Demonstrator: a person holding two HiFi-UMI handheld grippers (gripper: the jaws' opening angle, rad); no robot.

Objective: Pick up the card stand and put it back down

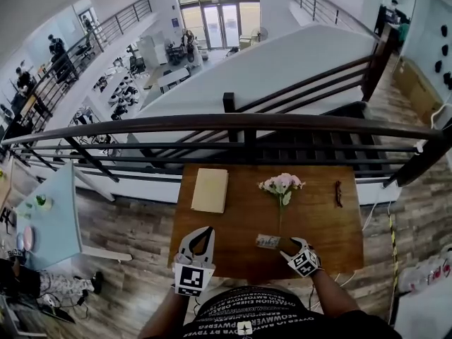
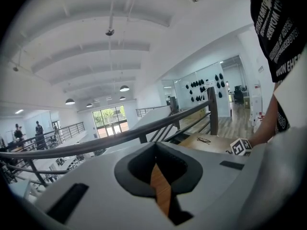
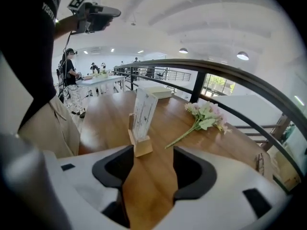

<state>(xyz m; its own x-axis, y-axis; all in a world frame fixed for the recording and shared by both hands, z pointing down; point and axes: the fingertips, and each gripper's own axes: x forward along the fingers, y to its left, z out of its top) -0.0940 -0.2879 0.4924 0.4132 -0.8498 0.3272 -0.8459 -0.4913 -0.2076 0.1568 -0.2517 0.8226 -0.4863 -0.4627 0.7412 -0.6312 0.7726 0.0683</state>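
The card stand (image 3: 143, 123), a white printed card upright in a small wooden block, stands on the brown table (image 3: 110, 123). It is just ahead of my right gripper (image 3: 153, 155), close to the left jaw and touching neither. That gripper is open, with only bare tabletop between the jaws. From the head view the card stand (image 1: 268, 241) sits near the table's front edge, right beside my right gripper (image 1: 289, 248). My left gripper (image 1: 205, 232) hovers at the front left, its jaws shut on nothing. In its own view the left gripper (image 2: 156, 150) shows its tips touching.
A cream notebook (image 1: 210, 189) lies at the table's back left. A pink flower sprig (image 1: 281, 184) lies at back centre, its stem reaching toward the stand. A small dark object (image 1: 338, 193) lies at the right. A dark railing (image 1: 240, 124) runs behind the table (image 1: 240, 217).
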